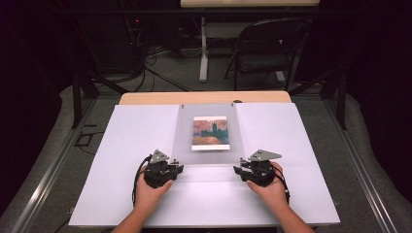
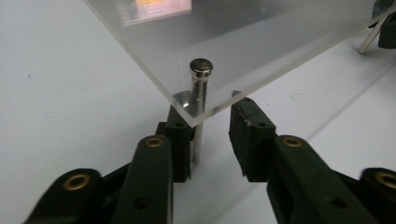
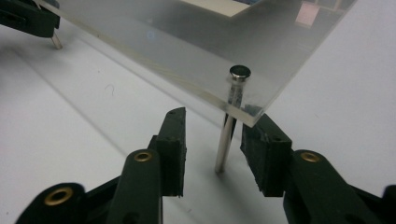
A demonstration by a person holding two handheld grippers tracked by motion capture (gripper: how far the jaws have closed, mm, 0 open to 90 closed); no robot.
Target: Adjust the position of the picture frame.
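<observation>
A clear acrylic panel (image 1: 184, 141) lies raised above the white table cover, with a small painting print (image 1: 210, 132) under or on it. Its near corners rest on thin metal pins. My left gripper (image 1: 165, 169) is at the near-left corner; in the left gripper view the gripper (image 2: 210, 123) is open, the left pin (image 2: 199, 116) standing between the jaws close to the left pad. My right gripper (image 1: 253, 170) is at the near-right corner; in the right gripper view the gripper (image 3: 215, 133) is open around the right pin (image 3: 226, 140), which stands free of the pads.
A white sheet (image 1: 131, 160) covers the wooden table (image 1: 160, 97). Beyond the table stand a dark folding chair (image 1: 269, 48) and another desk's leg (image 1: 204, 48), with cables on the floor. Dark rails run along both sides.
</observation>
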